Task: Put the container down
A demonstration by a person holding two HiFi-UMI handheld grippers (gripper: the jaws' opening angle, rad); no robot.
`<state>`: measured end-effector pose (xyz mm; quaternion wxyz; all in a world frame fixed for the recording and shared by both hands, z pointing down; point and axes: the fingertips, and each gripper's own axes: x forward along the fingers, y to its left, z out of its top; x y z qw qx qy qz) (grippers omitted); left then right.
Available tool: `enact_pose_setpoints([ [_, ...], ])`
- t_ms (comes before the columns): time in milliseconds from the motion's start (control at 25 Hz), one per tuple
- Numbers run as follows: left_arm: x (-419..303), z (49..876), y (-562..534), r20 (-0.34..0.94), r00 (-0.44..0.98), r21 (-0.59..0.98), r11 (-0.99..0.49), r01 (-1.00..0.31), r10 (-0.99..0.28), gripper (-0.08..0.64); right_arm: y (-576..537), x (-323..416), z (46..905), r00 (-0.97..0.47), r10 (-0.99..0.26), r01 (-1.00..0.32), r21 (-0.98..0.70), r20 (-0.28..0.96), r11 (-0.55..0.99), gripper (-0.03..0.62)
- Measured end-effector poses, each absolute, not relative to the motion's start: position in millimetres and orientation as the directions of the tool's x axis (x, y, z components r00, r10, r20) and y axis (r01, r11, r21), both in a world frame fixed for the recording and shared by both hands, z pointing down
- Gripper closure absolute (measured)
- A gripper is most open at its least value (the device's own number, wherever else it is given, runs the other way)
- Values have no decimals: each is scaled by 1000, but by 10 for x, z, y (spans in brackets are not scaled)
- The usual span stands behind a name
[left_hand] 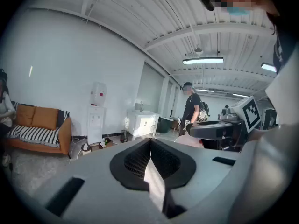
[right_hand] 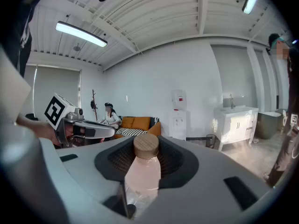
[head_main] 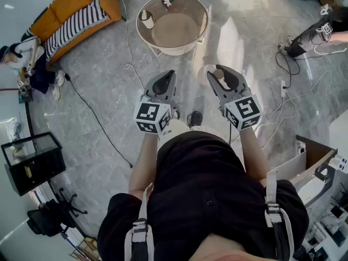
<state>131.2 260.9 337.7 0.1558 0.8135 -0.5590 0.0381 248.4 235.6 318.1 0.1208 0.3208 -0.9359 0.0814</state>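
Note:
The container (right_hand: 142, 171) is a small, clear, pinkish bottle with a round wooden lid (right_hand: 146, 145). My right gripper (right_hand: 146, 149) is shut on it and holds it up in the air, pads pressing on both sides. In the head view the lid (head_main: 218, 74) shows between the right gripper's (head_main: 224, 78) jaws, high above the floor. My left gripper (head_main: 163, 84) is held level beside it on the left. Its jaws are together with nothing between them, as the left gripper view (left_hand: 150, 158) also shows. The bottle's base is hidden by the jaws.
A round low table (head_main: 202, 11) with a cup and small items stands ahead on the grey floor. An orange sofa (head_main: 76, 10) with a seated person (head_main: 16, 56) is at the far left. Cables (head_main: 98, 118) trail over the floor. A black glass case (head_main: 32, 162) stands at the left.

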Motion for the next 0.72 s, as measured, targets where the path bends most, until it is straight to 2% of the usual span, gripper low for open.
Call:
enact_pose_setpoints([
  [720,1224,3388,2735,242,334,200,-290,-936,-911,541,2398,2434,3062,-791,-563,-601,-127,238,789,456],
])
